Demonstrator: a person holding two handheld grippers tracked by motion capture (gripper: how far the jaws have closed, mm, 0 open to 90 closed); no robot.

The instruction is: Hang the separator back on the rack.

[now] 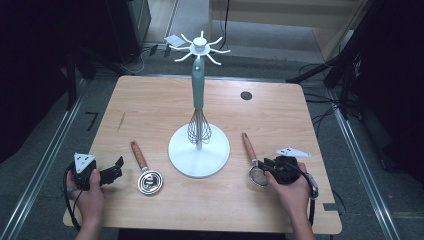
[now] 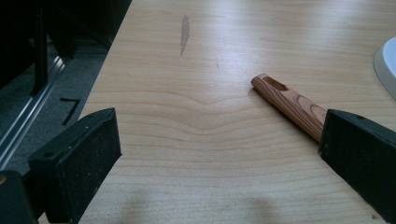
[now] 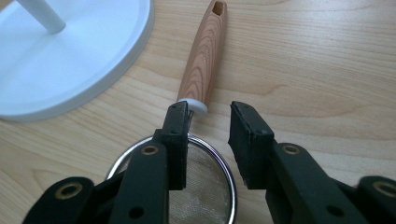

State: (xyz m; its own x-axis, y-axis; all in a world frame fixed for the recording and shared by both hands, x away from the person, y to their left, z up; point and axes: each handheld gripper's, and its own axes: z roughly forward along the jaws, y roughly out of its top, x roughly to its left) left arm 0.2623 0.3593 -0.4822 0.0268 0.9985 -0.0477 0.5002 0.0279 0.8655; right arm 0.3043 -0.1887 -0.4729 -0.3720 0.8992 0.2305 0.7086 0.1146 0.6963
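Small round metal mesh strainer with a wooden handle is lying on the tabletop, right under the right gripper. Its jaws are sitting apart, squeezing nothing. It is looking light; the stiff handle is best for grabbing. Nothing is sitting inside. Left gripper jaws are standing wide apart.

Pale matt wood-grain tabletop, smooth varnished wooden strainer handle, shiny metal rim with fine mesh, glossy white plastic stand base, matt black claw pads

strainer mesh partly behind right tongs, white stand base cut off
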